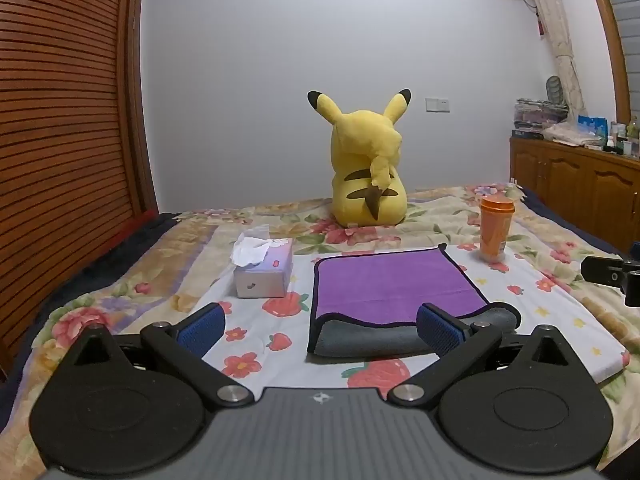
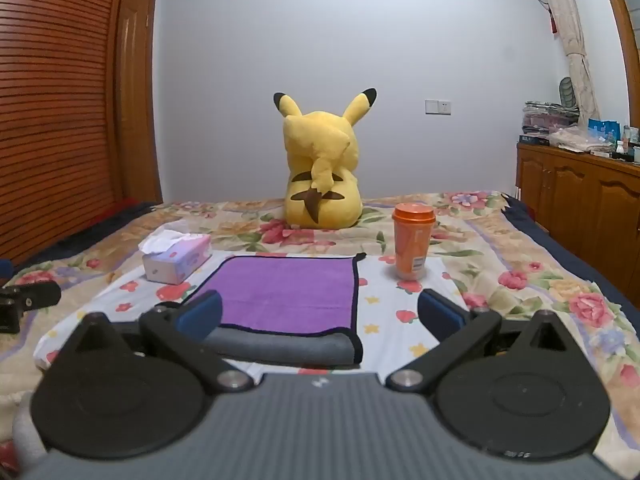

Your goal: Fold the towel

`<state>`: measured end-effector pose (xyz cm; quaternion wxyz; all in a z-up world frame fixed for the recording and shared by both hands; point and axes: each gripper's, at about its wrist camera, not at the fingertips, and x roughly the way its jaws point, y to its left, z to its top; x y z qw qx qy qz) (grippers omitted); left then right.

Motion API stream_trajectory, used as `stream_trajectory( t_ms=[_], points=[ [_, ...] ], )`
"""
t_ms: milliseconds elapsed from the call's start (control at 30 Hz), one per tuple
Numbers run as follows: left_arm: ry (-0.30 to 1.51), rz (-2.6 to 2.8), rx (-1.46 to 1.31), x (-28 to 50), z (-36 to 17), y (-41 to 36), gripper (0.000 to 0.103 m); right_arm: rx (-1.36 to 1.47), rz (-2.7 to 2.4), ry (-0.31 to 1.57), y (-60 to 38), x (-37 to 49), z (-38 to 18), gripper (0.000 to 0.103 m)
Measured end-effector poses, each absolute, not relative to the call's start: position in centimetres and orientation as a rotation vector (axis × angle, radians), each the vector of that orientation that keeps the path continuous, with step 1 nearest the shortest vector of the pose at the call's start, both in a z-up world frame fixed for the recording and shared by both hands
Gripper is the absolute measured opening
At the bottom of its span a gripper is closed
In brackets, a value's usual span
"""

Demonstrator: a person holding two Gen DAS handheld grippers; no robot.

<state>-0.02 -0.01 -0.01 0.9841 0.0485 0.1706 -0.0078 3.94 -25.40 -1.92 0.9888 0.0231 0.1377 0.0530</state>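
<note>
Gaping left gripper (image 1: 320, 326) and right gripper (image 2: 320, 312) face towel (image 1: 384, 284); tissue box (image 1: 264, 272) holds tissues.

The towel (image 1: 390, 282) is purple on its upper face with a thin black edging, and grey on the underside that shows along its near fold. It lies on a white cloth (image 1: 532, 304) printed with red strawberries, small red flowers and yellow stars. The bedspread (image 2: 500, 248) beneath is cream with pink-red blooms and green leaves. The plush toy (image 1: 366, 168) is yellow with black ear tips and brown back stripes. The cup (image 2: 412, 242) is orange; its label looks pale, though it is blurred. The tissue box (image 1: 264, 272) is lilac and white. Both grippers' pads (image 1: 438, 330) are blue on black arms.
</note>
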Motion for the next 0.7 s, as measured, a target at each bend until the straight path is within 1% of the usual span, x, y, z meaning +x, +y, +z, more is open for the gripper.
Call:
stream_trajectory(
  t_ms=[700],
  points=[
    [0.344, -0.016, 0.104, -0.03, -0.02, 0.01, 0.103, 0.039, 0.105, 0.286, -25.39, 3.99, -1.89, 0.103]
  ],
)
